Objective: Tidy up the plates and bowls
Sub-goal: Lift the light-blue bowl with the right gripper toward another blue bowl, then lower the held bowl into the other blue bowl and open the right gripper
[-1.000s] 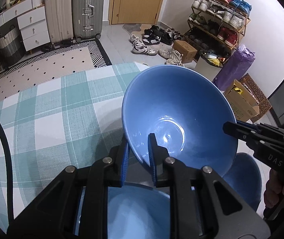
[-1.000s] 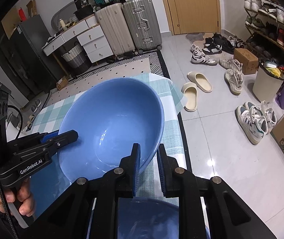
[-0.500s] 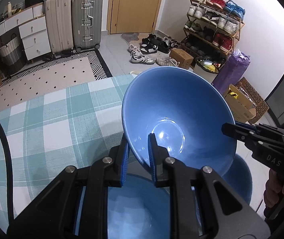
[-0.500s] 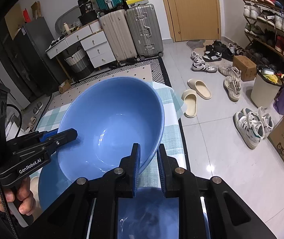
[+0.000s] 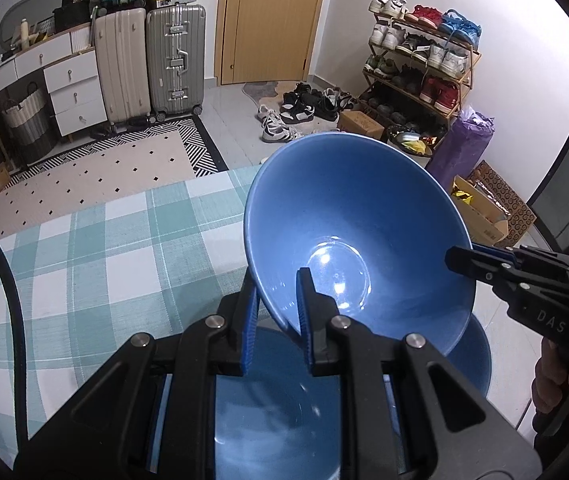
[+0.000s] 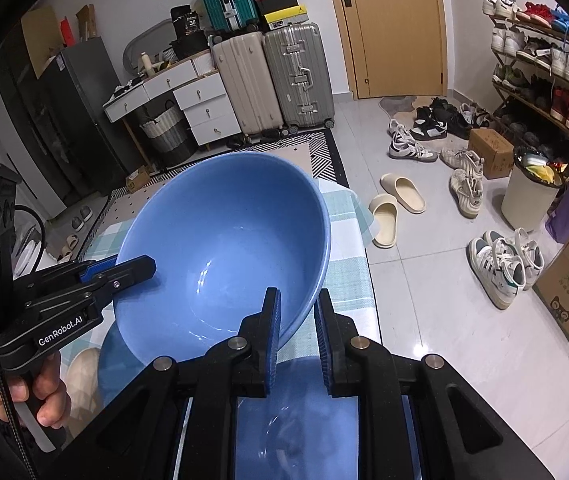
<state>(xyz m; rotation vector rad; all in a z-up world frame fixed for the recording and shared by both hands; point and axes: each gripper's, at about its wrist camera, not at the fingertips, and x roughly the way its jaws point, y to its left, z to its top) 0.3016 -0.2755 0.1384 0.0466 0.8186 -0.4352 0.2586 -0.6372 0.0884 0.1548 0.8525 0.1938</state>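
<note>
The left tongs (image 5: 274, 312) clench the near rim of the blue bowl (image 5: 348, 236); the right tongs (image 6: 298, 328) clench its opposite rim; the bowl hangs tilted above a second blue bowl (image 5: 472, 352), over the edge of the checked table (image 5: 96, 256).
</note>
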